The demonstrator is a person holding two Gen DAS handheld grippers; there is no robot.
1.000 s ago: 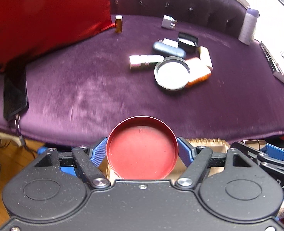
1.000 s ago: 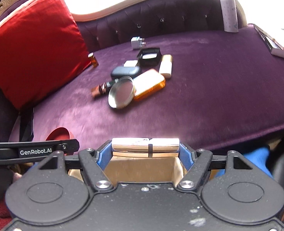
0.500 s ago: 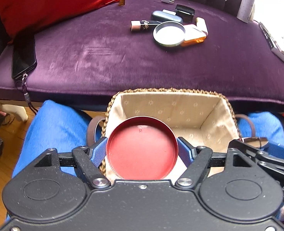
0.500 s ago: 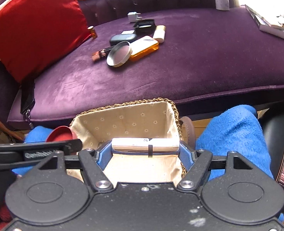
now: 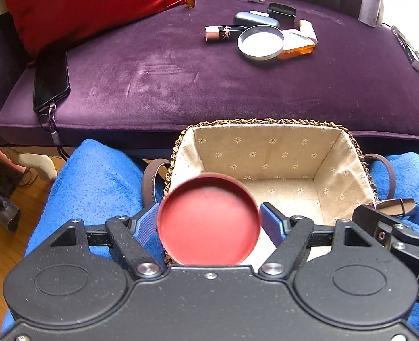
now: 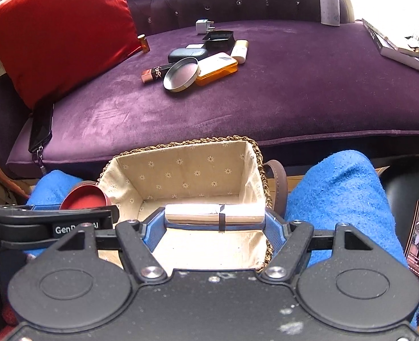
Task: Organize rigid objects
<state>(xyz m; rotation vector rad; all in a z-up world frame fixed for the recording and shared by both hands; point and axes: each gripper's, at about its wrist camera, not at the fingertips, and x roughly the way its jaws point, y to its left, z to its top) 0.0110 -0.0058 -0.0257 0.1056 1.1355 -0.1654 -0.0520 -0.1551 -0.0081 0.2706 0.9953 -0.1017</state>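
The left gripper (image 5: 208,219) stands open, its blue pads clear of the red tin (image 5: 208,220) between them, above the basket's (image 5: 266,121) near-left corner. The right gripper (image 6: 215,218) is clamped endwise on a cream tube (image 6: 214,213) over the basket.
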